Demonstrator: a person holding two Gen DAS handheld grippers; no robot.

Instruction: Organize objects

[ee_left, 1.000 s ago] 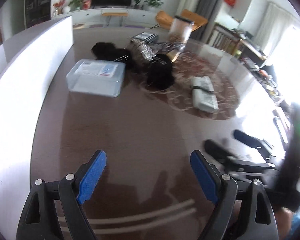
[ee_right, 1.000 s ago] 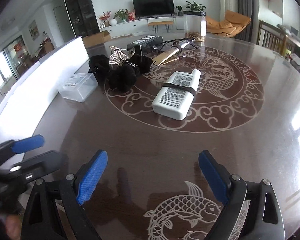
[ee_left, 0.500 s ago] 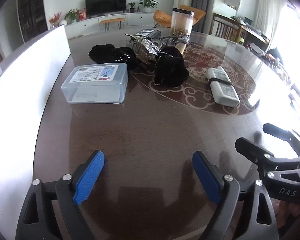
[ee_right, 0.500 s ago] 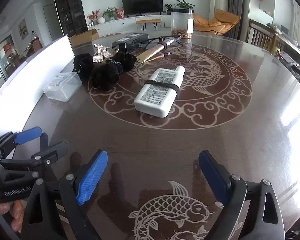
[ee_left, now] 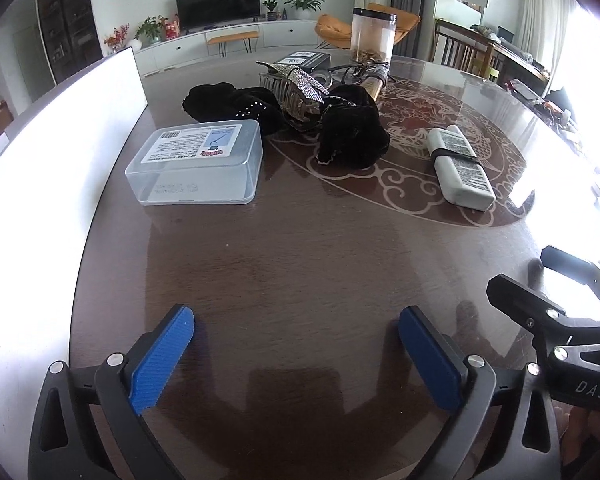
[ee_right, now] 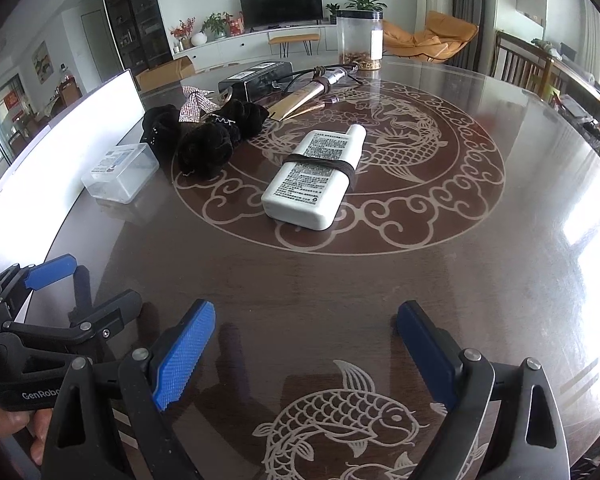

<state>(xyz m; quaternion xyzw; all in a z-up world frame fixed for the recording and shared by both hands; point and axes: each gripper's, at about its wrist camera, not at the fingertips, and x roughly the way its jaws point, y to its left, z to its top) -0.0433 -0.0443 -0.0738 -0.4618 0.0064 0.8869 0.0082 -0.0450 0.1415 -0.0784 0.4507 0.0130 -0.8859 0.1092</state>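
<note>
A clear, lidded plastic box with a printed label sits on the glossy dark table, beside fuzzy black scrunchies and a white banded bottle. Left gripper and right gripper both hover spread wide, holding nothing.

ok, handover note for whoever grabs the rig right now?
Left gripper: open, empty, over the near edge of the dark wooden table.
Right gripper: open, empty, beside it.
Clear lidded plastic box sits closed at left; black velvet scrunchies and rhinestone claw clip are piled behind it; white banded bottle lies in the table's centre.
Done: nothing visibly sorted.
Left: everything.
</note>
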